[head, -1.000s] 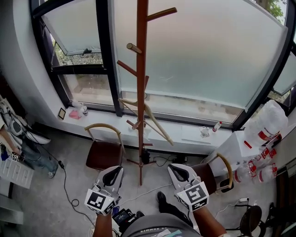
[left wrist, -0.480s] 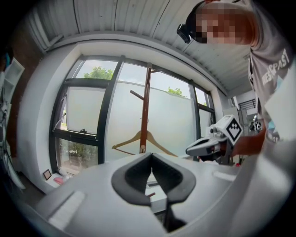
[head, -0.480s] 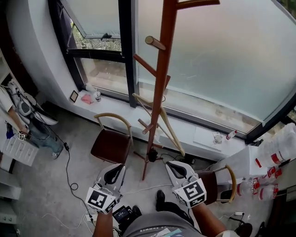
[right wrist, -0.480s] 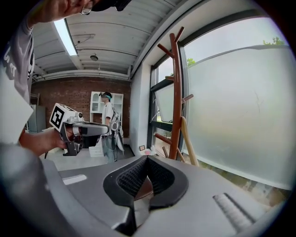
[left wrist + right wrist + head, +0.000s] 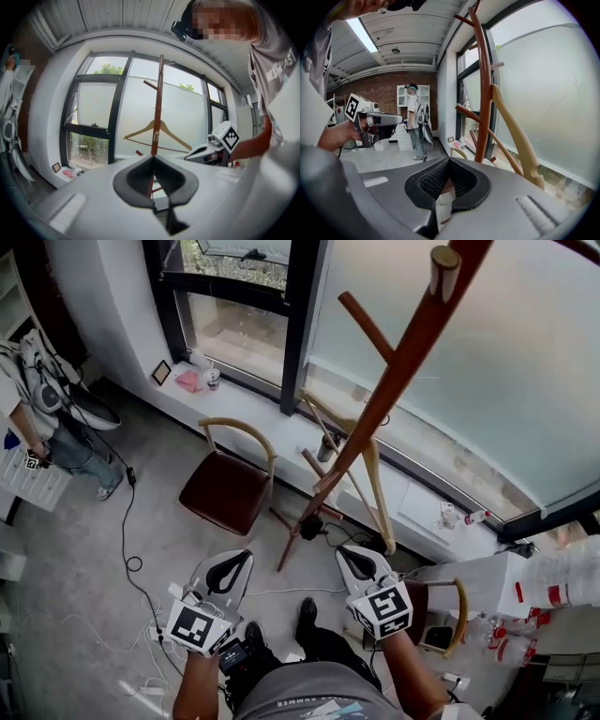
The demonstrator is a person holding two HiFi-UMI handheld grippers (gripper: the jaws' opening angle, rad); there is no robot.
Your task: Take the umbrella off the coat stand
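The red-brown wooden coat stand (image 5: 375, 409) rises from the floor ahead of me, leaning across the head view. A beige wooden hanger (image 5: 370, 474) hangs on one of its pegs. I see no umbrella in any view. My left gripper (image 5: 230, 568) is low and left of the stand's foot, shut and empty. My right gripper (image 5: 354, 561) is to the right of the foot, also shut and empty. The left gripper view has the stand (image 5: 158, 108) and hanger (image 5: 157, 133) straight ahead. In the right gripper view the stand (image 5: 484, 93) and hanger (image 5: 515, 136) are close on the right.
A chair with a brown seat (image 5: 225, 488) stands left of the stand and another chair (image 5: 445, 606) sits at my right. Cables (image 5: 127, 540) trail over the floor. A person (image 5: 37, 418) stands at the far left. Small items lie on the window sill (image 5: 192, 381).
Both grippers have come down and forward toward the stand's foot. The stand now looms larger and more tilted in the head view. Both jaws stay shut.
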